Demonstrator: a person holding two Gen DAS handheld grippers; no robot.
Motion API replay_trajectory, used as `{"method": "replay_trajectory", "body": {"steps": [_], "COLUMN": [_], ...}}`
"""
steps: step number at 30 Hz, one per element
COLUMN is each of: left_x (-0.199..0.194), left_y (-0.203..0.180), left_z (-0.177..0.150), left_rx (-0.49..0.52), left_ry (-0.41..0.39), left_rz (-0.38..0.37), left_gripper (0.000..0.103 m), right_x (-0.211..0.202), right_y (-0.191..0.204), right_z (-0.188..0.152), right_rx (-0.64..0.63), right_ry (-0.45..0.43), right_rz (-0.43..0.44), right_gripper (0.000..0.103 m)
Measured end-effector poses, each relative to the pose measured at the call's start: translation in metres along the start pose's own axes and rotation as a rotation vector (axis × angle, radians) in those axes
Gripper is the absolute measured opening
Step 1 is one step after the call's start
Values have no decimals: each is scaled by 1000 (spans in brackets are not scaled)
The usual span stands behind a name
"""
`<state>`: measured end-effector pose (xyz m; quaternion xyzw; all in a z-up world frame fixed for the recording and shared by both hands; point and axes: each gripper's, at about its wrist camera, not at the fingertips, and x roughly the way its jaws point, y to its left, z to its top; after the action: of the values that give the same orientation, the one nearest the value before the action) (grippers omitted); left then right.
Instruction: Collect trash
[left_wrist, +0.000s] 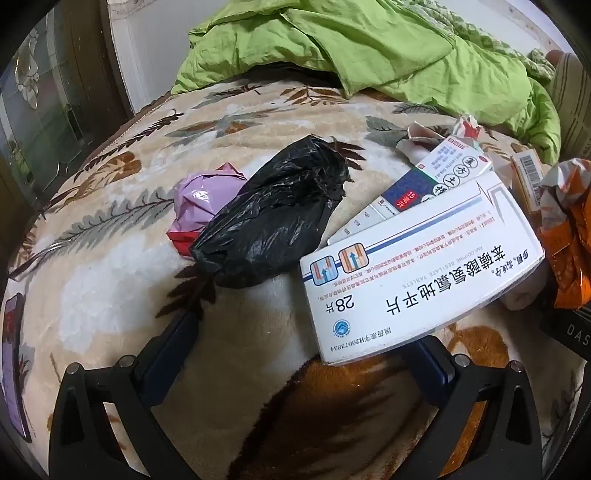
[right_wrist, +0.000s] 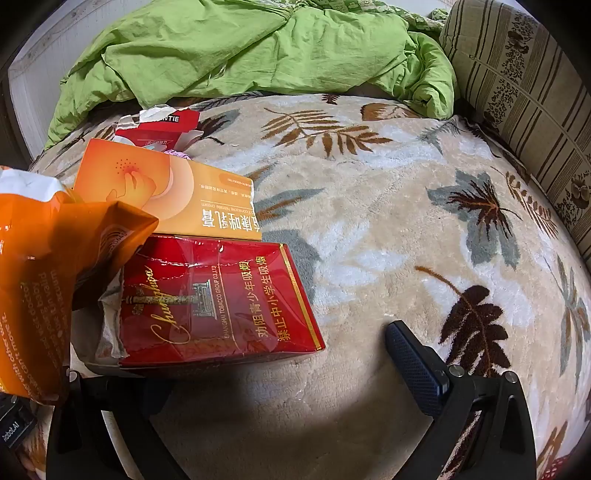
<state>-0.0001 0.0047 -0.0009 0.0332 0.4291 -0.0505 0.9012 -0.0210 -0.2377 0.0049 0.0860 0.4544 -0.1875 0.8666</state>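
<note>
A pile of trash lies on a bed covered with a cream fleece blanket printed with leaves (right_wrist: 369, 206), with a crumpled green quilt (left_wrist: 369, 48) heaped at the far end and a striped cushion (right_wrist: 517, 74) to the right.

In the left wrist view, a white flat medicine carton (left_wrist: 417, 273) lies over the right finger of the left gripper (left_wrist: 303, 350), its long axis running up to the right. The fingers are spread wide and hold nothing. A crumpled black plastic bag (left_wrist: 273, 218) lies just left of the carton, touching a pink crumpled wrapper (left_wrist: 203, 199). A blue-and-white carton (left_wrist: 428, 184) lies behind.

In the right wrist view, the right gripper (right_wrist: 266, 373) has its fingers apart; a red cigarette pack (right_wrist: 218, 302) covers the left one, its long axis pointing away. An orange ointment box (right_wrist: 166, 195) touches its far edge. An orange foil pouch (right_wrist: 40, 288) hangs at the left.
</note>
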Motion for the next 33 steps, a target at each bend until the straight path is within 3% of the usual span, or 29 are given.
{"method": "replay_trajectory", "body": {"steps": [2,7,9,13,16,18,21,25,27,33], "left_x": [2,-11,-24,-58,-90,-110,-145,-188,-199,-218], "left_y": [-2,-6,-3,-8,-8,-8,-10,-7,-2,10], "left_z": [0,0,-3,-11,-18,-22,-36,-64,-77,-97], "left_rx": [22,46,33,57,68,78,109,146,148,120], "left_ry": [13,19,-23,-105,-185,-242,-340,-442,-452,-474], "left_rz": [22,-25,-74,-128,-159,-161,-148,-154,-163,-132], "left_gripper": [103,103,103,103,103,103,103,103,103,103], "right_x": [1,2,0,-7,-38,-64,-117,-191,-213,-244], "right_y": [1,7,0,-11,-22,-26,-29,-31,-33,-45], "right_z": [0,2,1,4,-8,-20,-36,-67,-83,-112], "right_rx": [0,-21,-13,-82,-66,-73,-110,-133,-125,-69], "right_ry": [-4,4,20,163,170,139,13,-246,-342,-467], "right_rz": [0,-21,12,102,132,143,115,26,-1,3], "right_gripper": [102,102,102,102,102,102,102,102,102,102]}}
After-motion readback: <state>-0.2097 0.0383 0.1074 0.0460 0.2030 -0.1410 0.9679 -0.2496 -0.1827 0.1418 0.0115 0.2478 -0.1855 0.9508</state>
